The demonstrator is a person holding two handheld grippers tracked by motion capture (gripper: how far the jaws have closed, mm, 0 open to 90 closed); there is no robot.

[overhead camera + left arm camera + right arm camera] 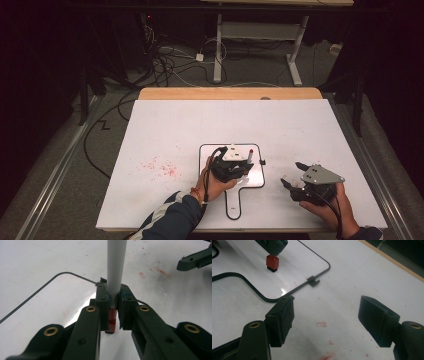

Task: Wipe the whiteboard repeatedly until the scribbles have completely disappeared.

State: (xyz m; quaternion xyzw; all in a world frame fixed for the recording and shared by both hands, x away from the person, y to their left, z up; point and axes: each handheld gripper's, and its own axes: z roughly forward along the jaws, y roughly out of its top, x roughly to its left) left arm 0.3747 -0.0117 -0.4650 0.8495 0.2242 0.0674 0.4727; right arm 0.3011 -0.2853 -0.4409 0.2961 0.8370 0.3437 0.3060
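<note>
A white marker (116, 262) with a red square end (113, 320) stands between the jaws of my left gripper (114, 293), which is shut on its barrel. That gripper (245, 167) is over a small black-framed whiteboard (255, 177) with a handle, near the table's front. The red end (272, 263) points down at the whiteboard (297, 262); I cannot tell whether it touches. My right gripper (329, 317) is open with nothing between its jaws, and hovers over the table to the right of the board (291, 174).
Red smears (160, 167) mark the white table cover left of the board, and more red spots (322, 324) lie under my right gripper. A small black clip (313, 281) sits on the board's frame. A wooden edge (230, 93) runs along the far side.
</note>
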